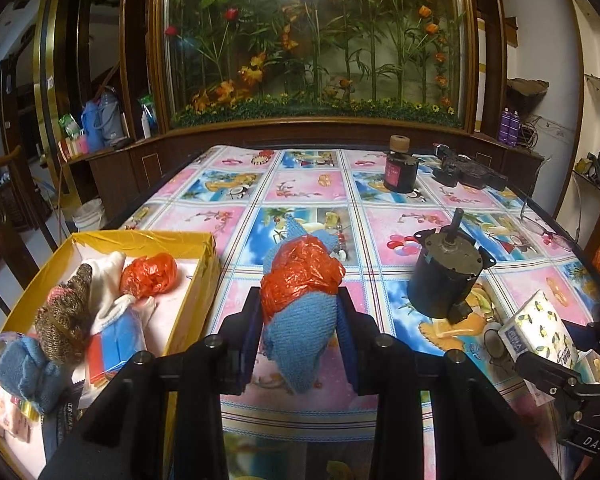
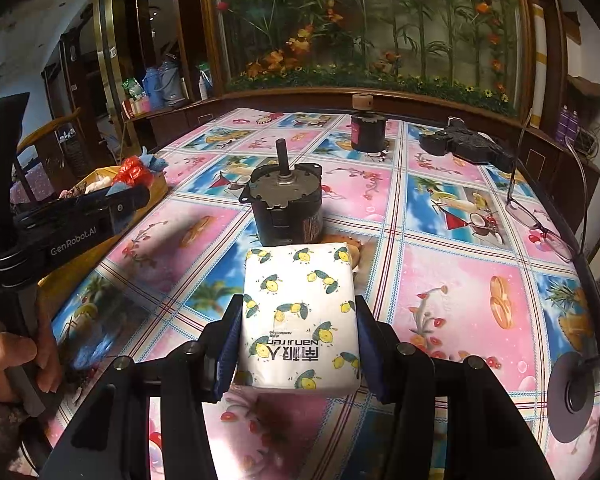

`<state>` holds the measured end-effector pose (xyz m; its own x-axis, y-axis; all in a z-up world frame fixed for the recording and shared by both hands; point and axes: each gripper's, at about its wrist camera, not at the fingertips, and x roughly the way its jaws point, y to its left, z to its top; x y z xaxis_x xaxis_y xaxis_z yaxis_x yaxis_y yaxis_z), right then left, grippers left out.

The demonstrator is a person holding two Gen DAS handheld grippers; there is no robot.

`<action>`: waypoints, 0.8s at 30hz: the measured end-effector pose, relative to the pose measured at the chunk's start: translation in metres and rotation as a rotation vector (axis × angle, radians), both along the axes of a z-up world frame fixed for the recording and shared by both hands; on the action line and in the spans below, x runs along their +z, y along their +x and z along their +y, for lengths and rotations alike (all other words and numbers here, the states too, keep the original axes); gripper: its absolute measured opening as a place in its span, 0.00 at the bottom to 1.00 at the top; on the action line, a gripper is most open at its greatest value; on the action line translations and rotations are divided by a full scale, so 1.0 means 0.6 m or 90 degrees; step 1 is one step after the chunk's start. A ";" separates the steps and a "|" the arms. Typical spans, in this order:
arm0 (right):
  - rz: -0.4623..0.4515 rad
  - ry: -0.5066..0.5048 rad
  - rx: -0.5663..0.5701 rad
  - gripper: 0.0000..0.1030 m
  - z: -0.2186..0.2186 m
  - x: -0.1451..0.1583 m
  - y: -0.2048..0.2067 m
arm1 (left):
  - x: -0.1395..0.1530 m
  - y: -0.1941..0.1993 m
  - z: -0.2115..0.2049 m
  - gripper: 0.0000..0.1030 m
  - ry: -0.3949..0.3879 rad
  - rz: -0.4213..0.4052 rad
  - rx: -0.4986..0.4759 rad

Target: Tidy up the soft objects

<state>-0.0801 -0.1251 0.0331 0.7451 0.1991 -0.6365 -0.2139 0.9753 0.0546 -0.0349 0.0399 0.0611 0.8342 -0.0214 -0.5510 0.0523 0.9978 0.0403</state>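
Gripping a blue knitted cloth (image 1: 300, 332) with a crumpled red plastic bag (image 1: 300, 276) lying over its upper part, the left gripper (image 1: 300, 340) has both jaws pressed against the sides of the bundle. The bundle sits above the patterned tablecloth (image 1: 312, 192), just right of the yellow box (image 1: 198, 276).

The yellow box stands at the left edge of the table. It contains a second red plastic bag (image 1: 150, 274), a white cloth (image 1: 108, 284), a brown knitted item (image 1: 66, 316), a blue knitted item (image 1: 28, 372) and a blue-and-red packet (image 1: 114, 348). These lie close together, several touching.

The right gripper (image 2: 298, 340) is closed on a white tissue pack (image 2: 298, 312) printed with lemons; both jaws press its long sides. The pack is held above the tablecloth, with its far end near a dark cylindrical motor (image 2: 286, 204) that stands upright, shaft pointing up. In the left wrist view the same pack (image 1: 540, 328) appears at the right edge, and the motor (image 1: 446, 280) stands tilted in the fisheye image, well apart from the cloth bundle.

Farther back on the table stand a second dark cylinder with a cork-coloured top (image 1: 400, 168) and a black flat device (image 1: 468, 172). A pair of spectacles (image 2: 536, 224) lies near the right edge of the table. The person's left hand (image 2: 12, 356) grips the handle of the left gripper.
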 end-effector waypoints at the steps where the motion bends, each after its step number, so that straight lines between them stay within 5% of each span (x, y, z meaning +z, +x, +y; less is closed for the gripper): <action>1: -0.002 -0.002 0.000 0.54 0.000 0.000 -0.001 | 0.002 -0.003 -0.003 0.33 0.003 -0.004 -0.003; 24: -0.022 0.011 0.029 0.54 0.080 0.016 -0.003 | 0.044 -0.073 0.045 0.33 -0.005 -0.035 0.007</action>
<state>-0.0820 -0.0773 0.0427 0.7562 0.2443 -0.6071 -0.2599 0.9635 0.0639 -0.0788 0.0670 0.0876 0.8636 -0.0169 -0.5040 0.0400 0.9986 0.0351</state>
